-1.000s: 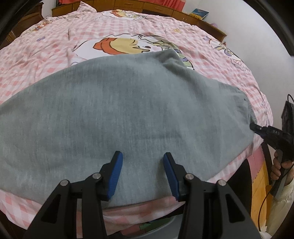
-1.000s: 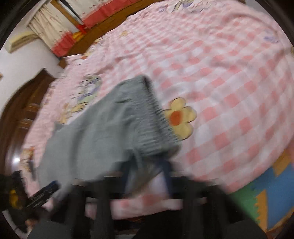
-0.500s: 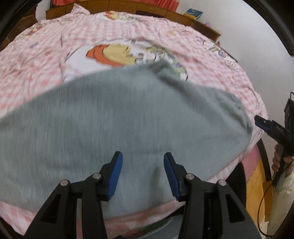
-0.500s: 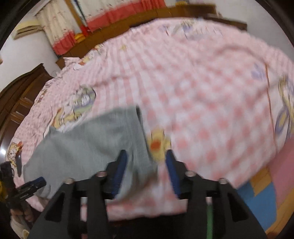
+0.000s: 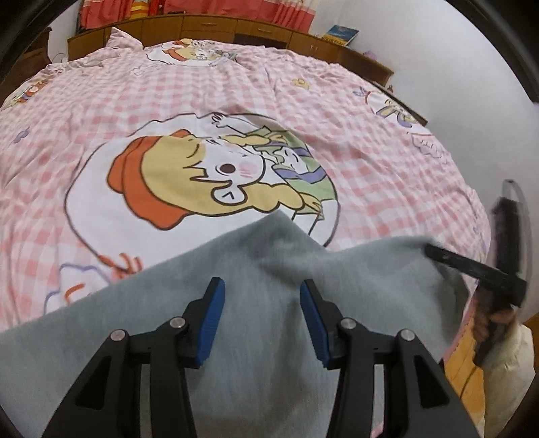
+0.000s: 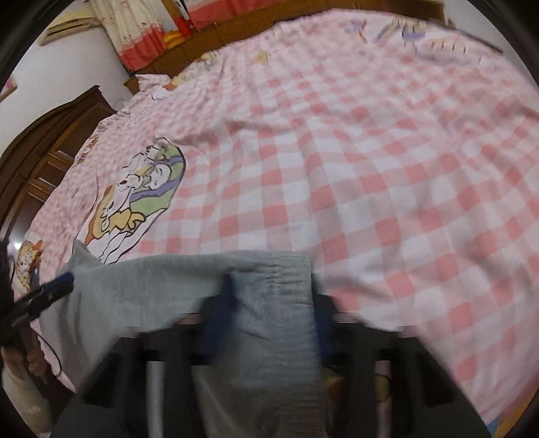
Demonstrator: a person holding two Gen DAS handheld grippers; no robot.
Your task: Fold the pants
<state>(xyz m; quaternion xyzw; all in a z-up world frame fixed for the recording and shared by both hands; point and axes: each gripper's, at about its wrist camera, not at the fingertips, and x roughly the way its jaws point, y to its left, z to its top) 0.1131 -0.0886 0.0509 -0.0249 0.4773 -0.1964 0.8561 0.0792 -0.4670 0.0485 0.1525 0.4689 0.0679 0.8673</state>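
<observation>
Grey pants (image 5: 269,353) lie across the near edge of the bed. My left gripper (image 5: 259,286) hovers over their middle, open, with nothing pinched between its blue pads (image 5: 212,316). At the right end of the pants, my right gripper (image 5: 434,252) meets the fabric. In the blurred right wrist view, the ribbed end of the pants (image 6: 273,303) fills the gap of my right gripper (image 6: 273,289). Its jaws are closing but still stand wide. My left gripper (image 6: 57,283) shows at the far left of that view.
The pink checked bedcover (image 5: 337,118) with a cartoon print (image 5: 209,182) spreads beyond the pants. Wooden cabinets (image 5: 235,27) line the far side and a dark wardrobe (image 6: 40,151) stands to the left. A hand (image 5: 495,323) grips the right tool off the bed's edge.
My right gripper let go of the pants' end, shifted, and now has the ribbed end between its jaws again. The left view drew back, so more bedcover print shows beyond the pants.
</observation>
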